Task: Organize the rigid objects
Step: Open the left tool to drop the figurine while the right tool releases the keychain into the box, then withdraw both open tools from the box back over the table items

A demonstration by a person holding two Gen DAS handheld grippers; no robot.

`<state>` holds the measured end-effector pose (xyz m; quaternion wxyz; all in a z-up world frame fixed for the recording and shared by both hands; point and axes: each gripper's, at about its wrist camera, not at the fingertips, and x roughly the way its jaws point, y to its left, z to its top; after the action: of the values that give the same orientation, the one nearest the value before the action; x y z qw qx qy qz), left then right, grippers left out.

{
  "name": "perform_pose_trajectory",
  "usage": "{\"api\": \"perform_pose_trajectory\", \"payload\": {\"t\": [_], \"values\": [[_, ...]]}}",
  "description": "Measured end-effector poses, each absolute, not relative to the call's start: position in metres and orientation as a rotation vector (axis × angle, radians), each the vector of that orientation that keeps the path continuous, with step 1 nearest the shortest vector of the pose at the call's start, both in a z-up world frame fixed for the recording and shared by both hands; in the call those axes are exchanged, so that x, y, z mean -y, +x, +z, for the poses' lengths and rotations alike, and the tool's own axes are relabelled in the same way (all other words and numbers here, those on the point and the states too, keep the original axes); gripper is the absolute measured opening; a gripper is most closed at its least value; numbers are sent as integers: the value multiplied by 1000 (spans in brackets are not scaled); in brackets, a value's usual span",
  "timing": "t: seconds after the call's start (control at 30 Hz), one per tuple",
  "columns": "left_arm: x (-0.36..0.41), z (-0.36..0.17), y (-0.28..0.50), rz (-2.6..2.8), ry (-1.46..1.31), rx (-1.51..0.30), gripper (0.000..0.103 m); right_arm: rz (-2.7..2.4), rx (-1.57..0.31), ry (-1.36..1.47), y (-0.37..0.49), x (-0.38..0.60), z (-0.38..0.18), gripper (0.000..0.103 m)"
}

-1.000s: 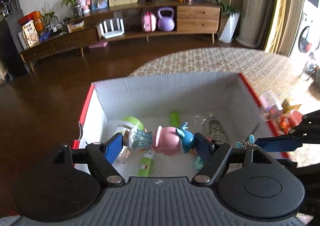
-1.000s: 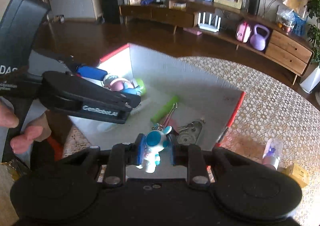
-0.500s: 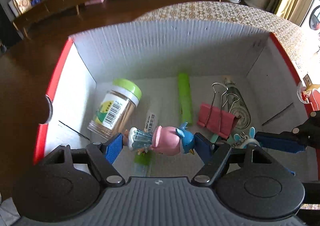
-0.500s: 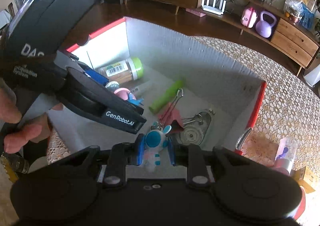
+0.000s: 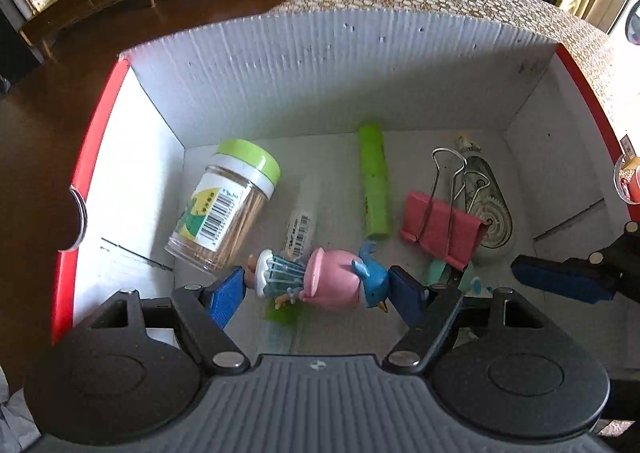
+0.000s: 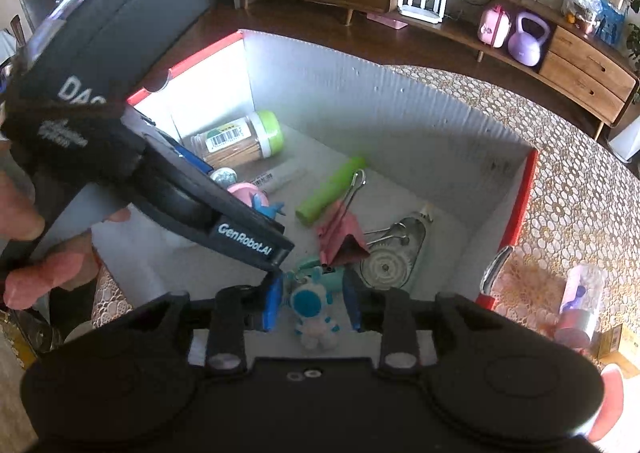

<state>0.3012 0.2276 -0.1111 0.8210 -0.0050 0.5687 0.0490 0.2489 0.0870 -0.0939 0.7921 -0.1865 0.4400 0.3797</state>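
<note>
I have both grippers angled down into the white box (image 5: pixel 328 65). My left gripper (image 5: pixel 316 287) is clamped on a pink and blue figurine (image 5: pixel 320 283), lying sideways between the pads above the box floor, just near a jar (image 5: pixel 224 205) with a green lid. My right gripper (image 6: pixel 312 303) has its fingers parted around a blue and white toy (image 6: pixel 314 311), with a gap on each side; whether the toy rests on the floor I cannot tell. Farther in lie a green tube (image 5: pixel 374 181) and a pink binder clip (image 5: pixel 440 227).
</note>
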Motion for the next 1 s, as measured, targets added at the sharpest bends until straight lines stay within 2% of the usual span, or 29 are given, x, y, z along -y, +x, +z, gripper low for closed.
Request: {"api": "perform_pose_trajectory", "payload": {"t": [0.2, 0.6, 0.73, 1.0], "values": [[-233, -105, 295, 109, -71, -1188, 78, 816, -915, -388, 243, -82, -85, 45], [-223, -75, 266, 115, -84, -1077, 78, 830, -882, -315, 227, -56, -57, 55], [-219, -58, 252, 132, -82, -1024, 78, 837, -853, -300, 217, -49, -42, 64], [-207, -28, 220, 151, -95, -921, 78, 849, -814, -264, 198, -28, -16, 69]]}}
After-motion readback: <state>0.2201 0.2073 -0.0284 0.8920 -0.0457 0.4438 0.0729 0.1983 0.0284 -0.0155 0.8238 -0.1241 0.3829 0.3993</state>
